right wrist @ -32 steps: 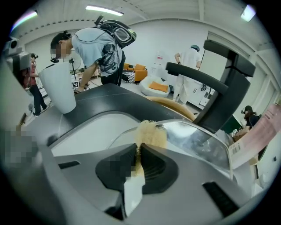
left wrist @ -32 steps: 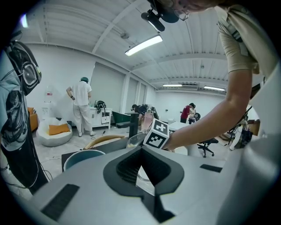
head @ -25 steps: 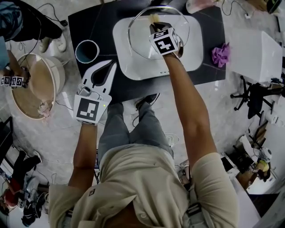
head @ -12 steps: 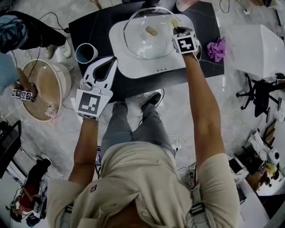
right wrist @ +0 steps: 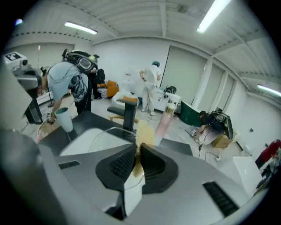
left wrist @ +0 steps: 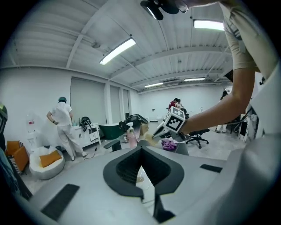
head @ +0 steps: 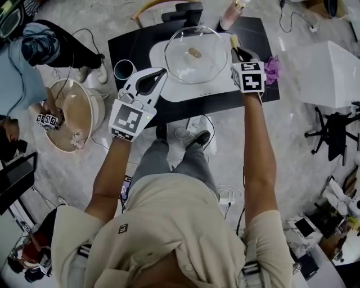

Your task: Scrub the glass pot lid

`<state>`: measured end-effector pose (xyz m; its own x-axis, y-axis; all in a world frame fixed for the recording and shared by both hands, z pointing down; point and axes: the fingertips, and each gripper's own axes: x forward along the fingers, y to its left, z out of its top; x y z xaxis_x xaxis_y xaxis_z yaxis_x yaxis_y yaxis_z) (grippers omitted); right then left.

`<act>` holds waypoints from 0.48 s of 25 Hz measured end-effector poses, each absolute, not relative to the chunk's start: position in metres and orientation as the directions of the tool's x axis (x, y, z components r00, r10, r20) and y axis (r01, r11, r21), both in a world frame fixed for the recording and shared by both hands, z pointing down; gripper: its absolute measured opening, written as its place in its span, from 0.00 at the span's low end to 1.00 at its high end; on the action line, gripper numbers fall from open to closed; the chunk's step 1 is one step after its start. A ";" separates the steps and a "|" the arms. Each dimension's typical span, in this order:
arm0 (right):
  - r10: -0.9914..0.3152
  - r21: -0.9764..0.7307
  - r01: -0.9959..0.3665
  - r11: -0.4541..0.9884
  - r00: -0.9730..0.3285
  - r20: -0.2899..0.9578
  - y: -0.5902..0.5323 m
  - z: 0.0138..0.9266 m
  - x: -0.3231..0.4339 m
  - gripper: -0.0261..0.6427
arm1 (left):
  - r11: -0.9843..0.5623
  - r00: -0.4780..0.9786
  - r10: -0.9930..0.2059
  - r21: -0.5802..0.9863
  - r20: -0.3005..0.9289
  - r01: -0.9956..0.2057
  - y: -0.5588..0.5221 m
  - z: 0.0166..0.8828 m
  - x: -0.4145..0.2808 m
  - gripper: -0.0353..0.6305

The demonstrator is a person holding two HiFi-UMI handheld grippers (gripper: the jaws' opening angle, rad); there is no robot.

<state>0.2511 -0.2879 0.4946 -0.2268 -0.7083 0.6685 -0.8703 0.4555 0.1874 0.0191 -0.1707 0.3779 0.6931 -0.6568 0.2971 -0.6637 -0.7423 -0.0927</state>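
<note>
Lid: glass pot lid [head: 202, 64] lay dome-up on the white tray [head: 171, 90], at the 12 o'clock end of the black table [head: 130, 44]; its knob [head: 194, 53] sat at the centre, pointing up.
Right gripper: right gripper [head: 235, 52] was at the lid's 3 o'clock, just outside the rim; jaws were clamped on a yellow sponge [head: 233, 40]; the sponge stuck out past the tips toward 12 o'clock; whether it touched the rim could not be told.
Left gripper: left gripper [head: 160, 73] was at the lid's 8 o'clock, over the near left corner of the tray; jaws were drawn together at the tips with nothing between them; it was clear of the lid.
Cup: teal cup [head: 124, 70] stood upright on the table at the lid's 9 o'clock, just beyond the left gripper.
Cloth: purple cloth [head: 272, 66] lay crumpled on the table at the right gripper's 3 o'clock, close beside it.
Bottle: pink bottle [head: 230, 14] stood at the lid's 1 o'clock, near the far table edge.
Surroundings: round beige tub [head: 67, 109] was on the floor at the table's 8 o'clock.
</note>
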 end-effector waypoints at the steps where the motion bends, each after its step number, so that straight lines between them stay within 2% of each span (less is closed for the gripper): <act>1: -0.730 0.179 -0.878 0.444 -0.238 0.640 -0.279 0.473 0.250 0.09 | -0.750 0.700 -0.651 -0.104 0.293 -0.654 -0.168 0.368 0.022 0.06; 12: -0.879 0.099 -0.922 0.375 -0.320 0.354 -0.153 0.293 0.241 0.09 | -0.786 0.751 -0.618 -0.224 0.232 -0.577 -0.135 0.279 0.030 0.06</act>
